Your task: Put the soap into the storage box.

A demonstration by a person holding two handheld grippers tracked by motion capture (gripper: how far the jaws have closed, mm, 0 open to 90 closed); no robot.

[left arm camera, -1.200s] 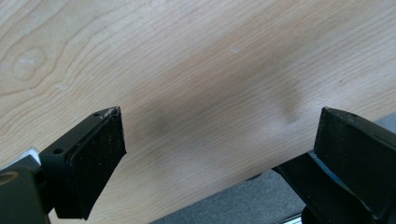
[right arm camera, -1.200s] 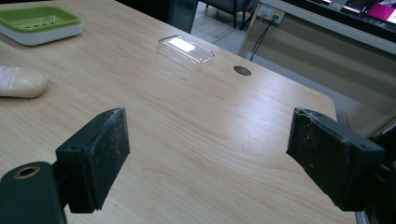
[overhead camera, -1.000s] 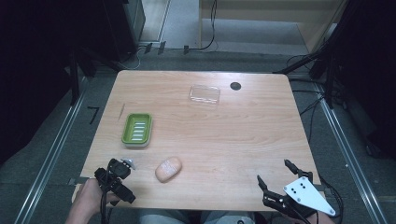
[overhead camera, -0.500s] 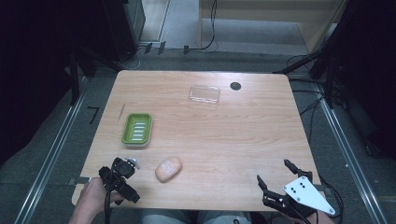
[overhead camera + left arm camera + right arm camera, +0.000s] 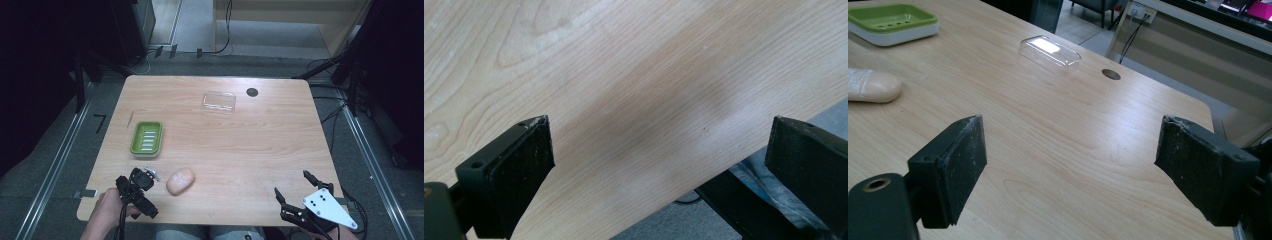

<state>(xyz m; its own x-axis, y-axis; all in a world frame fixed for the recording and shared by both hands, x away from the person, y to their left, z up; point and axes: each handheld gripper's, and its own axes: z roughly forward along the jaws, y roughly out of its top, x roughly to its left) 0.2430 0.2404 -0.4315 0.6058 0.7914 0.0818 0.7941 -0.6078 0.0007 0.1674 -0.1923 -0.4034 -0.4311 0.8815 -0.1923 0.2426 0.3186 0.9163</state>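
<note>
On the tabletop [image 5: 240, 150], the soap [image 5: 180, 181] lies just right of the left gripper [image 5: 134, 186], the soap dish [image 5: 146, 138] beyond it, and the clear lid [image 5: 219, 101] far ahead.

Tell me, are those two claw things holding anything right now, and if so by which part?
Nothing is held. The left gripper and the right gripper both stand open over bare table, with the soap lying untouched.

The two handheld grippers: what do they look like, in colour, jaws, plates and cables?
Both are black, each with two flat rectangular jaw pads. The right gripper carries a grey three-cornered plate with small dark dots; a black cable trails from it. The left gripper has a small silvery part near its front; its cable trails past the hand.
</note>
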